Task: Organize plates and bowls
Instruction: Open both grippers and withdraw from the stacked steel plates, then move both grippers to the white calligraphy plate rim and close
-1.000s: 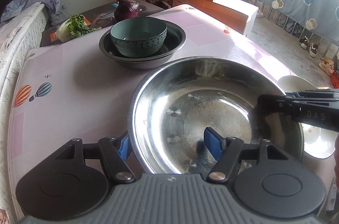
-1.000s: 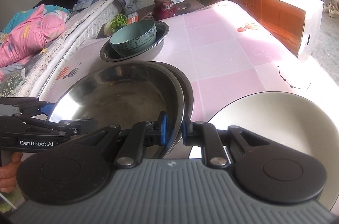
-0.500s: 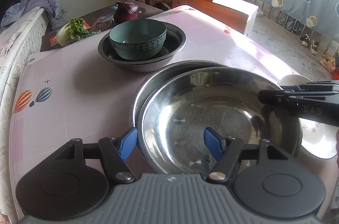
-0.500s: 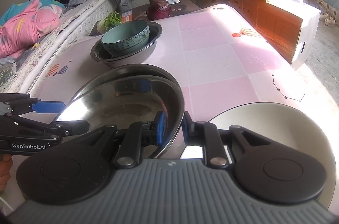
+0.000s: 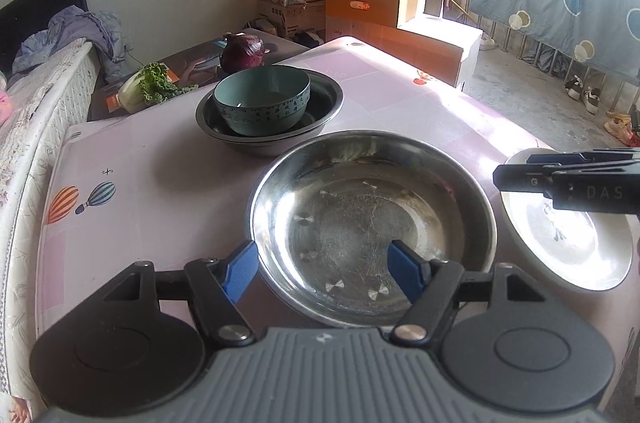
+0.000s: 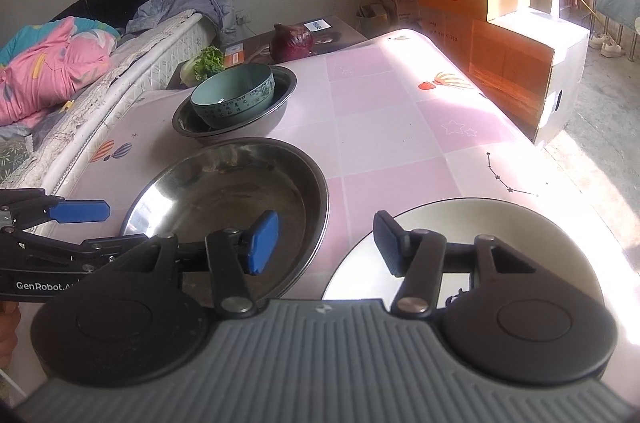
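right claw [image 6: 327, 243] just sprang apart off the steel bowls [image 6: 240, 199]; white plate [image 6: 500, 235] sits right under it, left claw [image 5: 320, 263] spread too.

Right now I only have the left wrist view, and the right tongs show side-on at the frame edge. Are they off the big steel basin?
Observer: Yes. The right tongs have just been opening and stand open, gripping nothing. One pad is over the steel basin, the other over the white plate.
Operator: Left side clear too?
Observer: From the right wrist, the outer pad of the left tongs hangs outside the basin's rim, with a gap showing.
Operator: Anything bedside I'm missing?
Observer: Pink bedding lies piled on the bed, off the table.
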